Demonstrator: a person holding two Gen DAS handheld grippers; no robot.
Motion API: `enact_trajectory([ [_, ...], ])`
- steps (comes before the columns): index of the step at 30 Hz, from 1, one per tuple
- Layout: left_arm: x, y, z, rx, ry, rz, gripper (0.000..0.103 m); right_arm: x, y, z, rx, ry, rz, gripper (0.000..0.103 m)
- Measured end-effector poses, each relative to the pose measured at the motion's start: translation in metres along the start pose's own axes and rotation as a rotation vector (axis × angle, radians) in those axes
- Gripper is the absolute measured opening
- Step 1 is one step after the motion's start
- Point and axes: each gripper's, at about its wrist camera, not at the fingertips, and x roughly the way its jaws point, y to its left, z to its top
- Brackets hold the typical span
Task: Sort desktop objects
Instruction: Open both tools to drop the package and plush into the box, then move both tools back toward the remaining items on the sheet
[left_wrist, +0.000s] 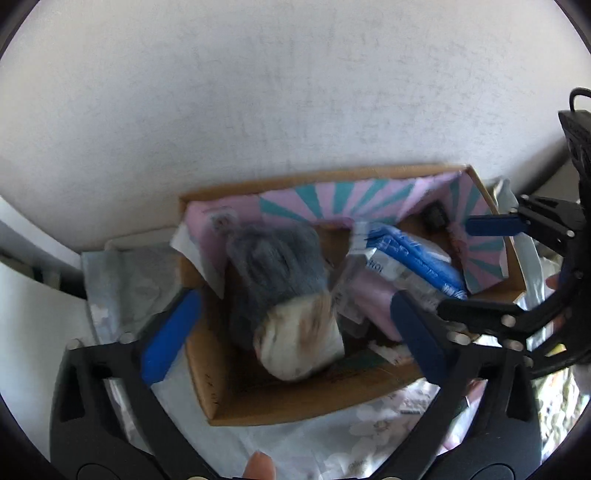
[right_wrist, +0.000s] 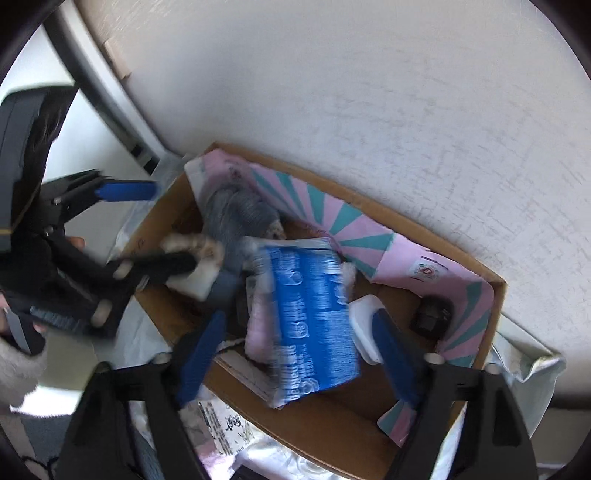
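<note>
Both grippers, left and right, spread wide over the cardboard box; grey plush toy between left fingers, soft, light, best pinched mid-body; blue wipes pack between right fingers, limp, slippery.

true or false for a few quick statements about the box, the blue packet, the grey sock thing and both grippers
1. The cardboard box stands against a white wall. True.
2. The blue packet lies outside the box on the floor. False: it lies inside the box, on top of other items.
3. The grey knitted item with a pale end is inside the box. True.
4. The left gripper is clamped shut on the grey item. False: its jaws are spread wide, one finger outside the box wall.
5. The right gripper has its jaws open, either side of the blue packet. True.
6. The box lining is plain brown. False: it shows pink and teal stripes.
</note>
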Motion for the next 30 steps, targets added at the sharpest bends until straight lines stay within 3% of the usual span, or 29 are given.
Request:
enact_trajectory([
  [4, -0.009, 0.002, -0.002, -0.005, -0.006, 0.012, 0.102, -0.017, 0.003, -0.006, -0.012, -0.042, -0.073, 0.082],
  [10, -0.032, -0.001, -0.011, -0.02, -0.055, -0.007, 0.102, -0.05, 0.01, -0.023, 0.022, -0.131, -0.107, 0.083],
  [15, -0.052, -0.018, -0.016, 0.026, -0.103, 0.014, 0.102, -0.074, 0.017, -0.039, 0.055, -0.193, -0.135, 0.083],
  [19, -0.064, -0.029, -0.022, 0.031, -0.144, 0.003, 0.102, -0.085, 0.018, -0.052, 0.105, -0.186, -0.148, 0.083],
  [30, -0.085, -0.049, -0.054, 0.034, -0.153, -0.044, 0.102, -0.11, 0.02, -0.101, 0.149, -0.193, -0.164, 0.083],
])
